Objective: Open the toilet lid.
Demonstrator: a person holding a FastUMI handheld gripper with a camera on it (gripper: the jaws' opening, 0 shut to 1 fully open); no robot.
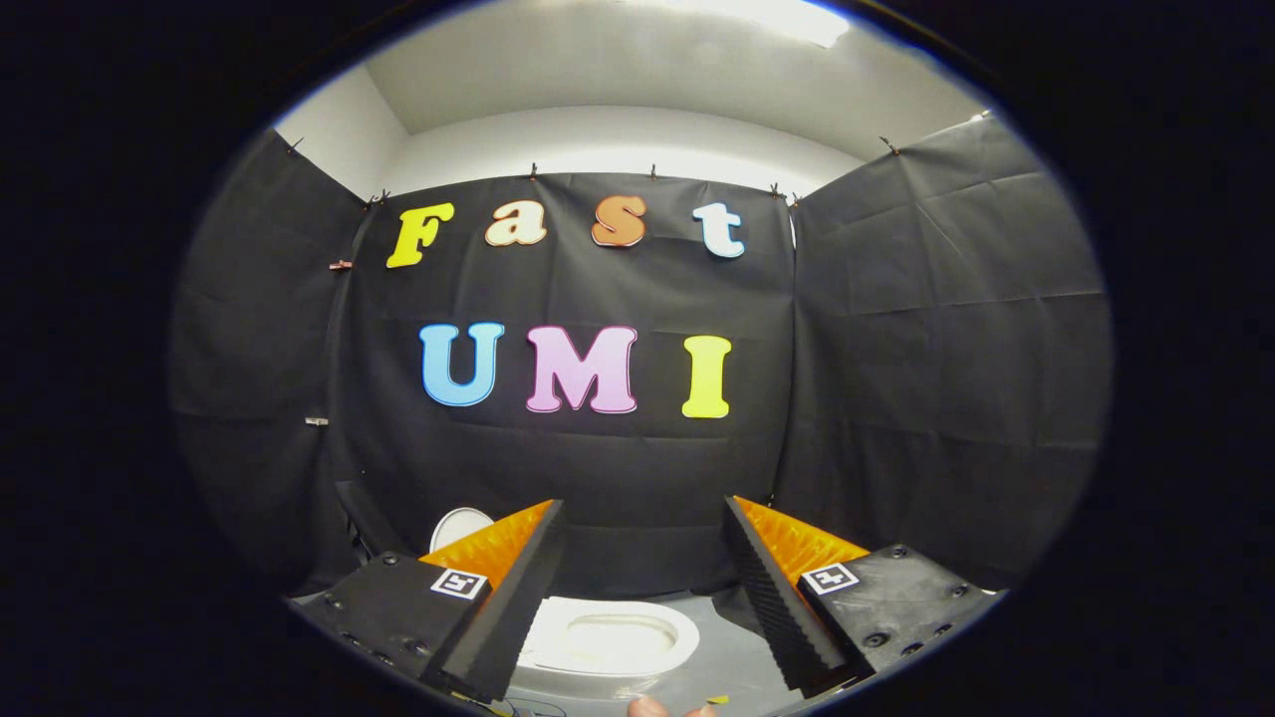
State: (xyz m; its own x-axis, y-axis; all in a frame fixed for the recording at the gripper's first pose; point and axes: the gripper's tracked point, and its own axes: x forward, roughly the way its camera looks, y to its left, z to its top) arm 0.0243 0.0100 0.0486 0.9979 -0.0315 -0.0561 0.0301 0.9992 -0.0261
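My gripper (pixel 642 523): fingers spread wide apart, gripping nothing. White toilet seat (pixel 608 637) sits low between them, at 6 o'clock, bowl opening exposed. Pale rounded lid (pixel 460 525) at 10 o'clock behind my left finger, against the black cloth wall (pixel 637 478).

Hand-held gripper (pixel 642 588) fingers spread wide, white toilet (pixel 608 637) beyond, lid (pixel 460 526) upright.

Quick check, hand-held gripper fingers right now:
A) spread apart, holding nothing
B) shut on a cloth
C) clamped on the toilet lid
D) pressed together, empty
A: the hand-held gripper has its fingers wide apart with nothing between them; the white toilet seat lies below, in the gap between them.
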